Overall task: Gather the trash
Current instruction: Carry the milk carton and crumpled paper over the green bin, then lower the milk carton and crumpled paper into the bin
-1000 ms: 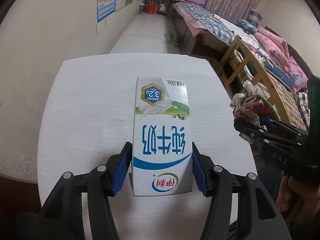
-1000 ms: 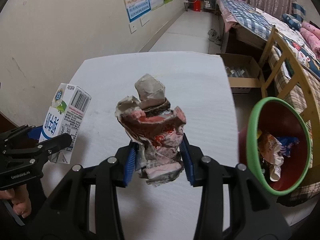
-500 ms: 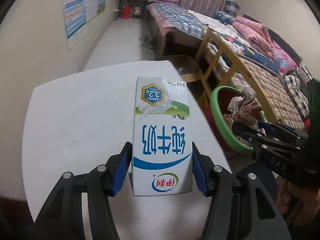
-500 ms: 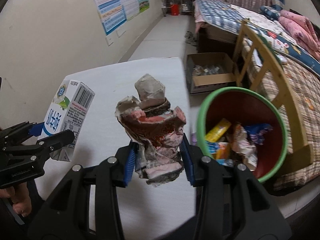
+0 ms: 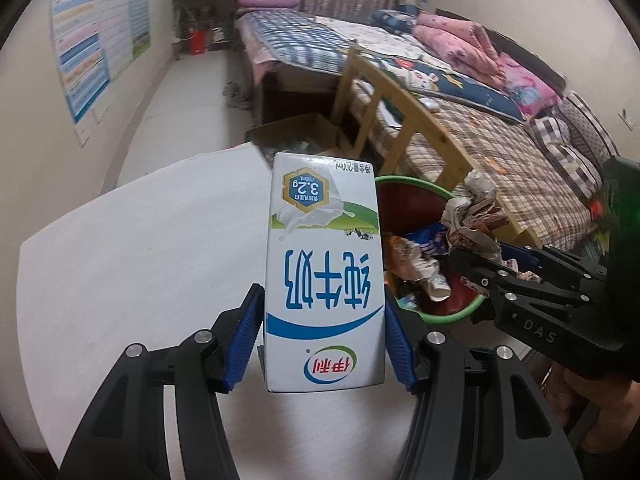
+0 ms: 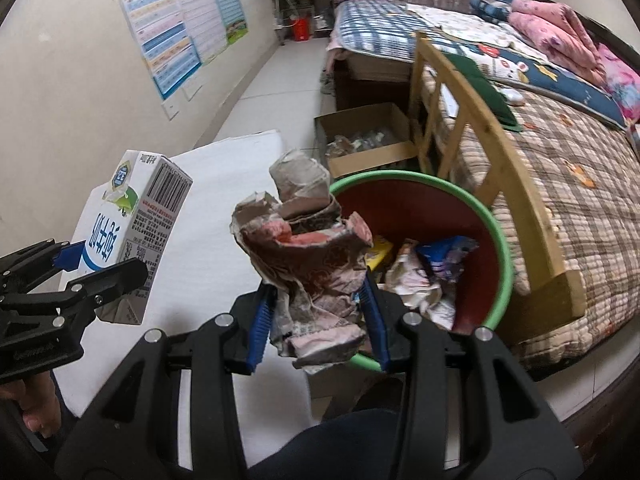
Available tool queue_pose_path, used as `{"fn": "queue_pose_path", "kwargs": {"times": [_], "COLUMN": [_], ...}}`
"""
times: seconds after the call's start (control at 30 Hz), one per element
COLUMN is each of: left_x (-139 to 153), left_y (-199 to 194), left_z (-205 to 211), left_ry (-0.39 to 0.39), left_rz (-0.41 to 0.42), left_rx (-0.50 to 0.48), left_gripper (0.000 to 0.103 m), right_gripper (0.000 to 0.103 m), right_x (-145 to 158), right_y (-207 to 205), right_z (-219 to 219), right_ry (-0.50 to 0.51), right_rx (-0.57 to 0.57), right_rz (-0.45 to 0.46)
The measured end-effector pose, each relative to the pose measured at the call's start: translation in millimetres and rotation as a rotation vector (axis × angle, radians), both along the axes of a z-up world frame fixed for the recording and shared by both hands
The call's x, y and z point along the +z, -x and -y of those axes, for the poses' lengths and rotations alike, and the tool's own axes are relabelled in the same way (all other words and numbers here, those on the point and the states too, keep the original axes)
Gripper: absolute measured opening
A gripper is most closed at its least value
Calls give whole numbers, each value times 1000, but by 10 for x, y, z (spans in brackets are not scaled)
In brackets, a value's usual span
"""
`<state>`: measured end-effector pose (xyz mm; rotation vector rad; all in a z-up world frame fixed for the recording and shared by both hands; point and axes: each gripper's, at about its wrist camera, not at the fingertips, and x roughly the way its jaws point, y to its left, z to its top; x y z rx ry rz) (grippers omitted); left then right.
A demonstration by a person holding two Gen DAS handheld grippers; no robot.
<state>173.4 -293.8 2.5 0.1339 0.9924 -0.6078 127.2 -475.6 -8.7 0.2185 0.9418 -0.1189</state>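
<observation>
The left tongs [image 5: 324,344] grip a milk carton [image 5: 323,268] and the right tongs [image 6: 316,320] grip crumpled paper [image 6: 308,256], both near the bin [image 6: 505,248], probably for dropping in.

Wad over the bin's near rim

Right tongs [image 6: 316,320] clamp a paper wad [image 6: 308,256]; left tongs [image 6: 86,266] grip a carton [image 6: 132,224] above the desk [image 6: 208,248], beside the bin [image 6: 505,256].

The table [image 5: 120,240] is on the left. The trash bin [image 6: 502,252] stands on the floor just right of it, with wrappers [image 6: 444,258] inside. A cardboard box [image 6: 362,134] sits behind the bin. The bed [image 6: 560,152] is on the right.
</observation>
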Motion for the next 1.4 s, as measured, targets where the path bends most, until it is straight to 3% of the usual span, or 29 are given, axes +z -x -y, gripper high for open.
{"fn": "queue_pose_path", "kwargs": {"times": [0.63,1.4], "left_x": [-175,-499], "left_y": [-168,-395], "left_z": [1081,1559], "left_ry": [-21,-33], "left_rz": [-17,-64], "left_rx": [-151,-177], "left_gripper": [54,54], "right_gripper": [40,40], "right_x": [-192,-448], "right_y": [5,-234], "right_z": [972,1326], "right_ry": [-27,-79], "right_rx": [-146,-163], "right_rz": [1,-14]}}
